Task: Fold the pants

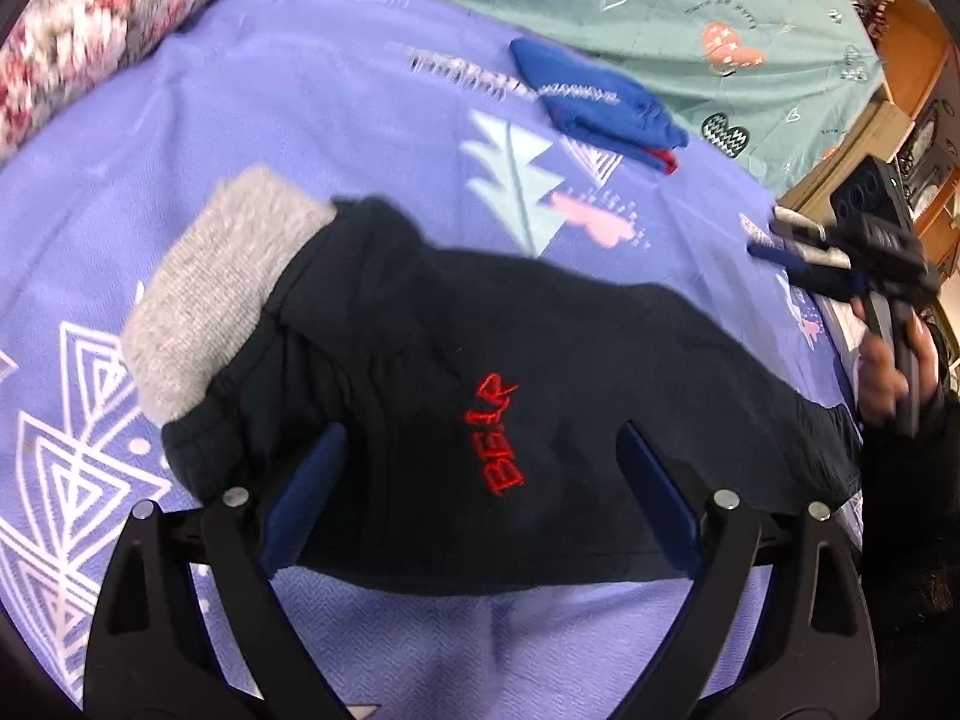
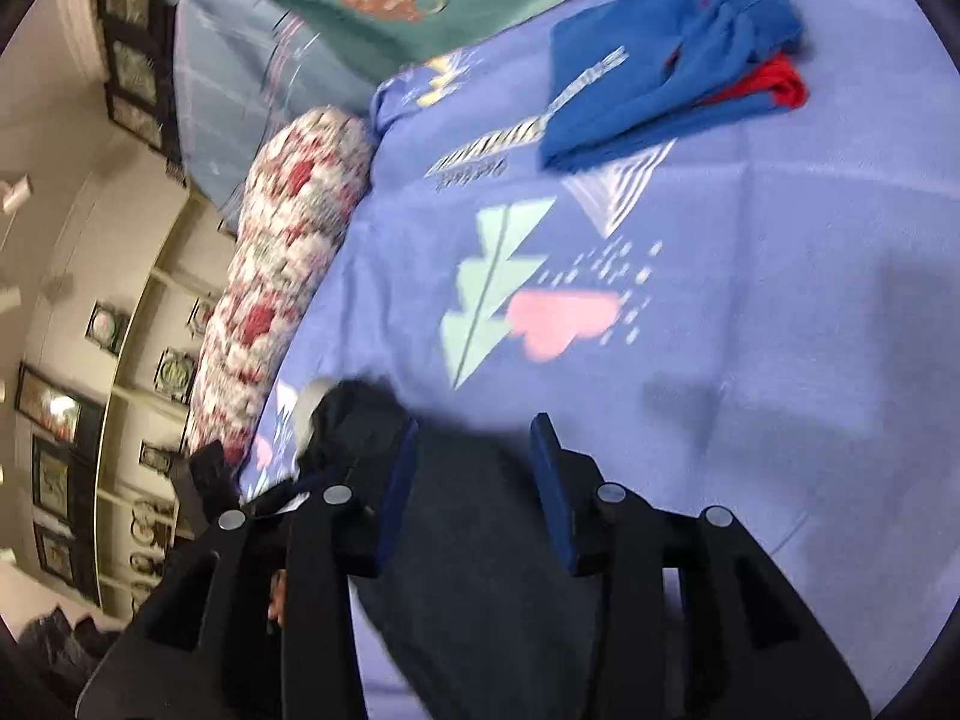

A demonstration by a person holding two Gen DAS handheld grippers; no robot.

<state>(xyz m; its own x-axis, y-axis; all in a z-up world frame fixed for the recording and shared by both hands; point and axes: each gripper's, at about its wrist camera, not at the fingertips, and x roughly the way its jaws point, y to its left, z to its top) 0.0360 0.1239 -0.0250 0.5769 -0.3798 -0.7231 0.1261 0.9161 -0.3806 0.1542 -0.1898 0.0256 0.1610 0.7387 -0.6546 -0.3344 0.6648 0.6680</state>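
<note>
My left claw [image 1: 480, 480] hangs spread over the black fleece pants [image 1: 510, 372], lower centre, right claw [image 2: 474, 480] parted and empty, so next I'd regrip for another fold.

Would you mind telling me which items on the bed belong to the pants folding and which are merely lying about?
Part of the job:
- black pants with red lettering and grey cuff
- left gripper, open over them
- right gripper, open

Lying about:
- folded blue and red garment
- floral bolster
- purple patterned bedsheet
- green sheet
</note>
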